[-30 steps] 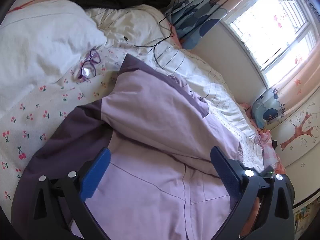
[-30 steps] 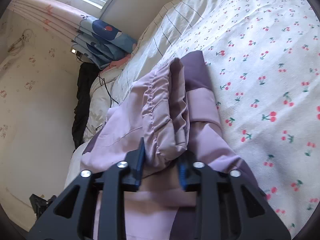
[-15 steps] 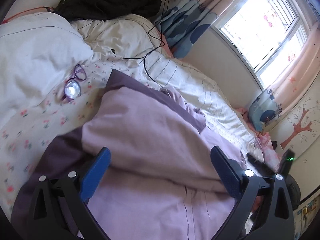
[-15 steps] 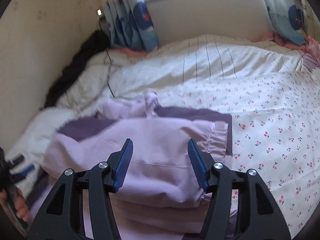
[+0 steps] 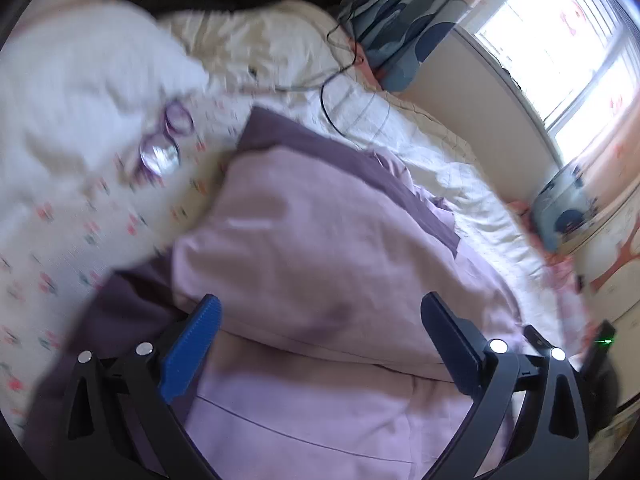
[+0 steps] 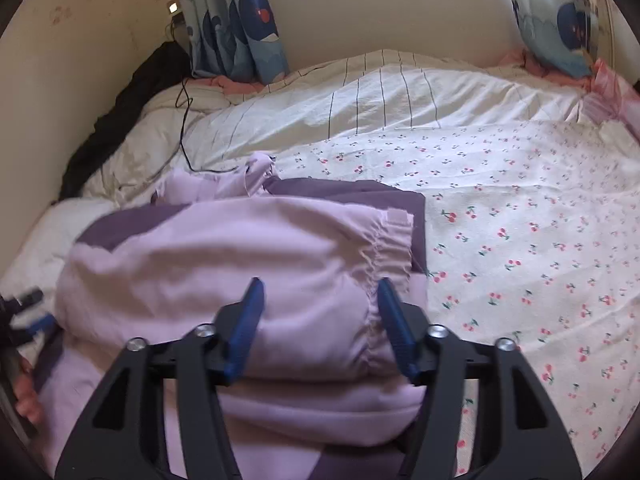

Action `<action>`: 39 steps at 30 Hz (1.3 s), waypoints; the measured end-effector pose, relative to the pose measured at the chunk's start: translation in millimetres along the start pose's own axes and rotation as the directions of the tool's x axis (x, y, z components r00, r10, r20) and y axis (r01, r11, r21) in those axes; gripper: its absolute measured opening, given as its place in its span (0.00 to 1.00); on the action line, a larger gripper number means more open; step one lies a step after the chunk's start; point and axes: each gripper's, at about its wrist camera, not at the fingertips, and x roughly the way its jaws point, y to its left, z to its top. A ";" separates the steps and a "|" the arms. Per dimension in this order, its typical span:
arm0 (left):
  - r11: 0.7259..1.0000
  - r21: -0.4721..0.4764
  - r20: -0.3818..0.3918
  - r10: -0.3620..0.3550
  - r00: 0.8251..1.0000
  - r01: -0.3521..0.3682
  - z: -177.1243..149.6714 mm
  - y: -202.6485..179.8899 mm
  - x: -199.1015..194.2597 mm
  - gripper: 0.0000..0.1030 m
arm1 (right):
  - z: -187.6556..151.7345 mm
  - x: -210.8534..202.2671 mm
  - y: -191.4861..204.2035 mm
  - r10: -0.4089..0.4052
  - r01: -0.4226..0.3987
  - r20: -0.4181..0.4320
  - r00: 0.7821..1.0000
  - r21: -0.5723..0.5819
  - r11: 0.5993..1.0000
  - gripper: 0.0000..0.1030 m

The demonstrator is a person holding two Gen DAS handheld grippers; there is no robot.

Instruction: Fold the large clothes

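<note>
A lilac and dark-purple jacket point(image 5: 320, 240) lies folded in a thick bundle on the bed point(image 6: 520, 220), over the cherry-print sheet point(image 6: 540, 280). In the right wrist view its long axis runs across the picture from 9 to 3 o'clock, with the gathered elastic cuff point(image 6: 384, 256) of a sleeve at the 3 o'clock end and a dark-purple panel showing behind it toward 12. In the left wrist view, which is blurred, the bundle stretches from about 11 o'clock down to 5 o'clock, its dark-purple edge on the far side.

The left tool point(image 5: 320, 320) has its blue-padded fingers spread wide, the jacket's top fold lying between and just beyond them; whether the pads touch the cloth cannot be told. The right tool point(image 6: 320, 312) is also spread, though less widely, with the cuffed sleeve fold bulging between its fingers, nothing pinched.

A pair of purple-rimmed glasses point(image 5: 164, 144) lies on the sheet at 10 o'clock from the left tool, near a white pillow point(image 5: 88, 92). A black cable point(image 6: 184, 128) trails across the striped quilt point(image 6: 380, 92) toward 11 o'clock.
</note>
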 end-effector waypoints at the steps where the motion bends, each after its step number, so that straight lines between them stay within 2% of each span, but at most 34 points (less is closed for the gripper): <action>1: 0.999 0.020 -0.002 0.037 0.999 -0.036 1.0 0.2 3.3 0.93 | -7.9 15.3 -2.7 -0.019 0.018 -0.071 0.997 -0.005 1.000 0.59; 3: 0.990 0.060 -0.080 0.131 0.988 -0.126 -5.4 5.7 23.4 0.93 | -14.5 35.2 -11.7 -0.018 0.020 -0.148 0.989 0.014 1.000 0.66; 4: 0.987 0.059 -0.129 0.154 0.980 -0.147 -8.9 12.1 33.0 0.93 | -14.8 34.8 -17.8 0.004 0.005 -0.155 0.988 0.058 0.998 0.67; 5: 0.988 0.046 -0.143 0.150 0.978 -0.144 -10.4 15.7 33.8 0.93 | -13.8 28.9 -21.8 0.018 -0.003 -0.151 0.988 0.101 0.995 0.67; 7: 0.994 0.024 -0.123 0.105 0.987 -0.102 -8.0 16.8 20.0 0.93 | -13.9 5.9 -19.3 0.019 -0.005 -0.118 0.993 0.119 0.993 0.67; 10: 0.994 0.062 -0.061 0.094 0.994 -0.090 -6.6 11.1 -9.9 0.93 | -28.2 -37.4 -15.1 0.047 -0.041 -0.044 0.998 0.123 0.992 0.69; 13: 0.995 0.073 -0.064 0.077 0.995 -0.072 -14.4 10.8 -27.8 0.93 | -57.3 -72.7 -18.3 0.030 -0.026 -0.034 0.999 0.113 0.993 0.73; 15: 0.993 0.099 -0.089 0.077 0.993 -0.068 -23.5 14.0 -33.6 0.93 | -76.1 -81.3 -25.3 0.010 -0.001 -0.073 0.997 0.116 0.993 0.74; 18: 0.982 0.158 -0.124 0.125 0.984 -0.105 -34.8 18.9 -26.0 0.93 | -103.6 -72.7 -36.5 0.004 0.019 -0.153 0.988 0.150 0.989 0.74; 20: 0.976 0.174 -0.161 0.160 0.974 -0.131 -42.7 33.5 -13.4 0.93 | -121.6 -52.6 -38.5 -0.010 0.045 -0.233 0.972 0.144 0.989 0.77; 21: 0.973 0.176 -0.185 0.180 0.966 -0.148 -46.9 42.9 -5.5 0.93 | -124.8 -51.3 -39.7 -0.004 0.043 -0.242 0.970 0.158 0.986 0.77; 23: 0.978 0.167 -0.195 0.160 0.968 -0.128 -47.3 48.9 -4.1 0.93 | -119.7 -59.1 -37.3 -0.013 0.049 -0.228 0.974 0.154 0.987 0.77; 25: 0.978 0.164 -0.182 0.162 0.970 -0.132 -41.9 46.0 -11.0 0.93 | -111.0 -73.0 -30.0 -0.010 0.034 -0.172 0.985 0.140 0.990 0.77; 27: 0.976 0.172 -0.134 0.158 0.978 -0.135 -34.0 40.0 -22.5 0.93 | -103.6 -81.3 -22.0 -0.006 0.023 -0.124 0.992 0.133 0.991 0.77; 30: 0.983 0.155 -0.049 0.104 0.993 -0.095 -26.2 35.2 -37.4 0.93 | -83.7 -85.1 0.0 0.006 -0.003 -0.035 0.999 0.074 0.997 0.77; 33: 0.992 0.114 0.022 0.056 0.998 -0.059 -15.8 31.6 -40.5 0.93 | -47.4 -68.1 23.8 0.005 -0.005 -0.002 1.000 0.003 1.000 0.77; 35: 0.996 0.074 0.054 0.036 0.998 -0.040 -6.2 31.7 -35.5 0.93 | -14.5 -51.1 38.8 -0.021 0.022 0.032 0.999 -0.046 0.999 0.77; 37: 0.999 0.030 0.065 0.021 0.998 -0.023 3.0 35.0 -25.2 0.93 | 17.5 -27.3 48.6 -0.040 0.043 0.037 0.999 -0.077 0.996 0.77; 39: 0.999 -0.012 0.045 0.038 0.998 -0.037 1.6 41.2 -11.2 0.93 | 36.6 0.5 48.7 -0.054 0.055 0.009 0.998 -0.064 0.996 0.77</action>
